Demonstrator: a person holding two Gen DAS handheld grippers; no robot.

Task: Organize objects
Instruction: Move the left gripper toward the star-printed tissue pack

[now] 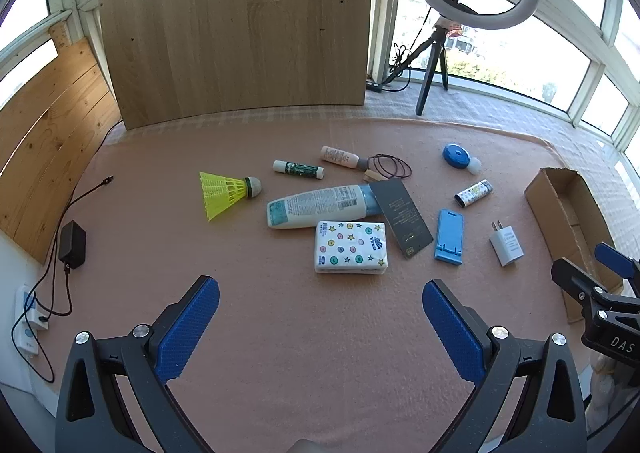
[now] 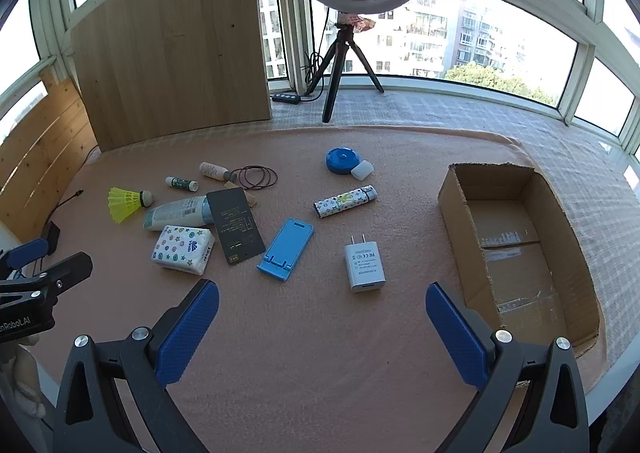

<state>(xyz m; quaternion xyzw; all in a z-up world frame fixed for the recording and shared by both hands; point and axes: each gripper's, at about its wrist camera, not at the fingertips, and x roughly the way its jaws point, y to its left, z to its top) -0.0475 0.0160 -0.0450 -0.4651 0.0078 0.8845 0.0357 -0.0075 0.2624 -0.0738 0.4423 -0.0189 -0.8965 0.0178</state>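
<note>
Along the right edge of the table (image 2: 320, 353), covered in a pink cloth, you have an open cardboard box (image 2: 516, 245) lying with nothing in it but strips of old tape; it looks like the place everything is meant to end up. Your right gripper (image 2: 322, 311) hovers just in front of it with its jaws spread wide and holding nothing, and your left gripper (image 1: 320, 307) is likewise released and empty near the front edge.

Spread across the middle of the table, well apart from the box, are the loose things: a white USB charger (image 2: 364, 267) nearest your right gripper, a blue phone stand (image 2: 286, 249), a patterned lighter (image 2: 344, 201), a blue tape measure (image 2: 342, 161), a dark card (image 2: 236, 225) leaning over the cap end of a lotion bottle (image 2: 176, 213), a tissue pack (image 2: 182, 249) touching that bottle, a yellow shuttlecock (image 2: 128, 205), a lip balm (image 2: 182, 183), a small bottle (image 2: 214, 171) and thin hair bands (image 2: 256, 176).

Judging by this layout, no item is sorted yet, and the charger seems your easiest first pick.
</note>
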